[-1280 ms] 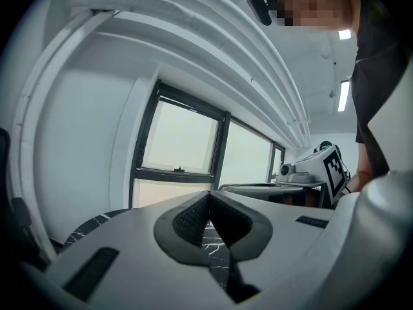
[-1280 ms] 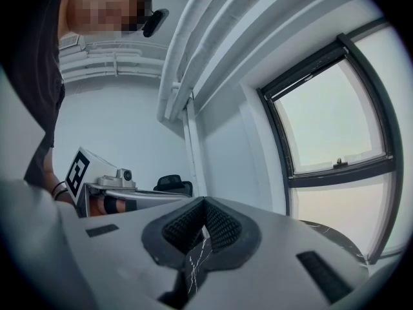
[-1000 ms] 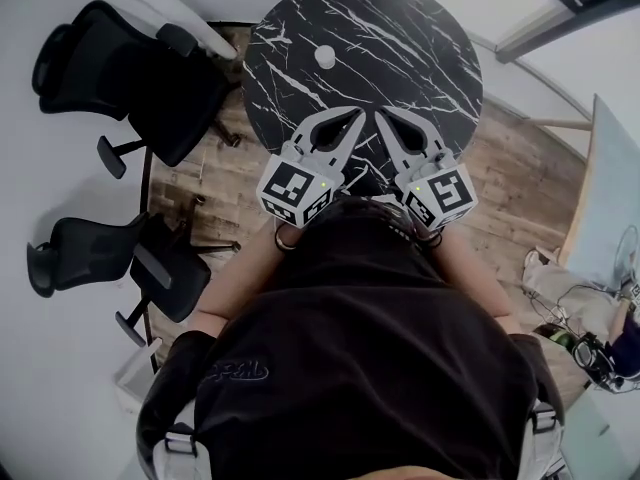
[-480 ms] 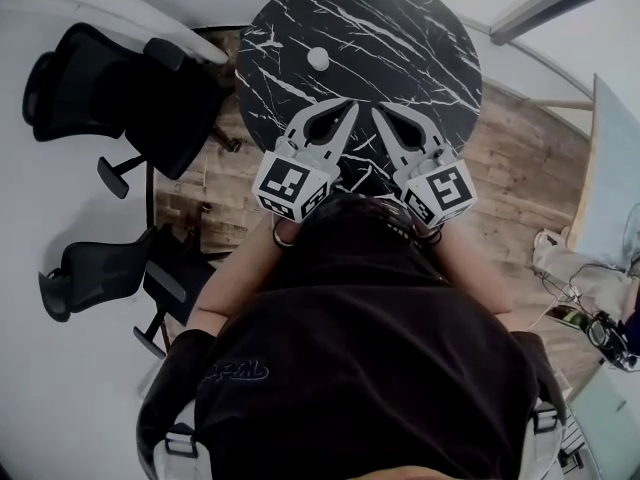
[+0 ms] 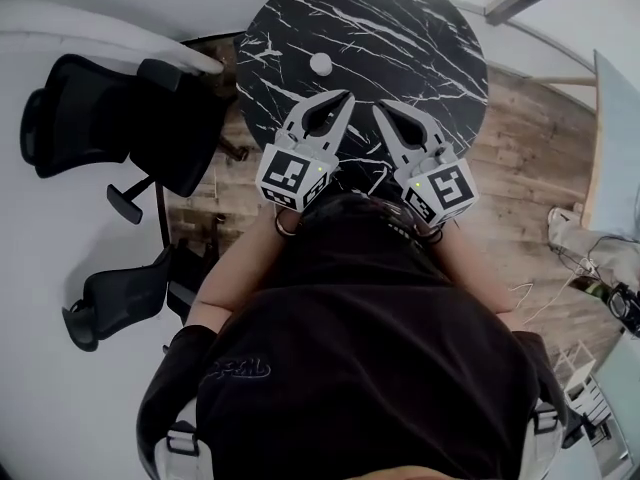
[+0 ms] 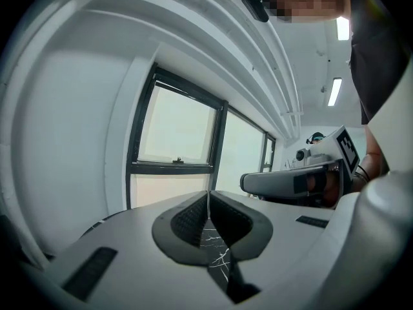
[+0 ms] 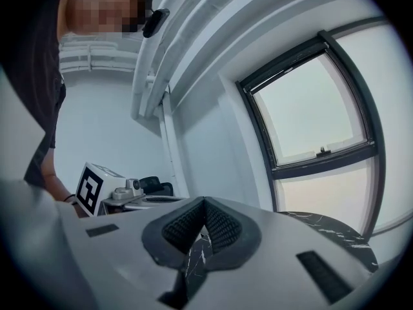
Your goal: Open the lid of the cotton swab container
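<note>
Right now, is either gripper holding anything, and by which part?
Nothing is held. The left gripper and right gripper are both shut and empty; the small white round container sits untouched on the black marble round table.

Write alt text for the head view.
Seen from above, a person in black holds the left gripper and right gripper, both shut and empty, over a round black marble table; a small white container stands just beyond them. Black office chairs stand at the left.

Round black marble table [image 5: 400,28], black office chairs [image 5: 110,108], wood floor [image 5: 520,168]
</note>
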### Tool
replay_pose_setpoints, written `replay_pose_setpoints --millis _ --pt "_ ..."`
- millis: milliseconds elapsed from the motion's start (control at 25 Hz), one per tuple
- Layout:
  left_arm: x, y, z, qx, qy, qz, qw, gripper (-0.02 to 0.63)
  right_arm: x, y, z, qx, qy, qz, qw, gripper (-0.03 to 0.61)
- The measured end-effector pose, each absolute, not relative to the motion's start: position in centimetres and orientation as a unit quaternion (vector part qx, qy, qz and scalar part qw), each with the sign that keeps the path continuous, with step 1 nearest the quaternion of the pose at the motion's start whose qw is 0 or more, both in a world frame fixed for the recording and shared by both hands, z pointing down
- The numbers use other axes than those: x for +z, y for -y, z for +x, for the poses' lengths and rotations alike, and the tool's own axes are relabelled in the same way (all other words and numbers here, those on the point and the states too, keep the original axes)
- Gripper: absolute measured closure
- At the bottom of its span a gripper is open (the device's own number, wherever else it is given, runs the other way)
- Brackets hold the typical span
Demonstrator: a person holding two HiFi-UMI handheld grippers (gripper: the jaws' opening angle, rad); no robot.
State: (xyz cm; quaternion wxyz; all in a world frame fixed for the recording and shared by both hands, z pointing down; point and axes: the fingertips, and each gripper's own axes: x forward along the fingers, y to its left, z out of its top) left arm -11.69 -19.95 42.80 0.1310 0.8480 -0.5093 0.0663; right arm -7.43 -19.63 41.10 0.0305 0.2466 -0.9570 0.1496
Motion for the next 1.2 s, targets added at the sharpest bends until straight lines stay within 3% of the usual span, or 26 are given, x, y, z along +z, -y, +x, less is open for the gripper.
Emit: replay_pose_setpoints --millis 280,520,1200 --pt "45.1 21.8 -14.7 0.091 0.494 0.857 0.115 0.595 42.4 20.1 -9.7 0.161 0.948 0.269 0.048 0.555" --pt "47.9 23.6 -17.0 0.096 0.486 0.861 0.118 0.550 43.5 20.5 -11.1 0.170 0.941 0.284 0.066 0.555" --pt "55.8 28.0 -20.5 0.124 0.483 0.858 0.128 0.322 46.1 21.8 -12.3 0.193 0.922 0.321 0.098 0.555"
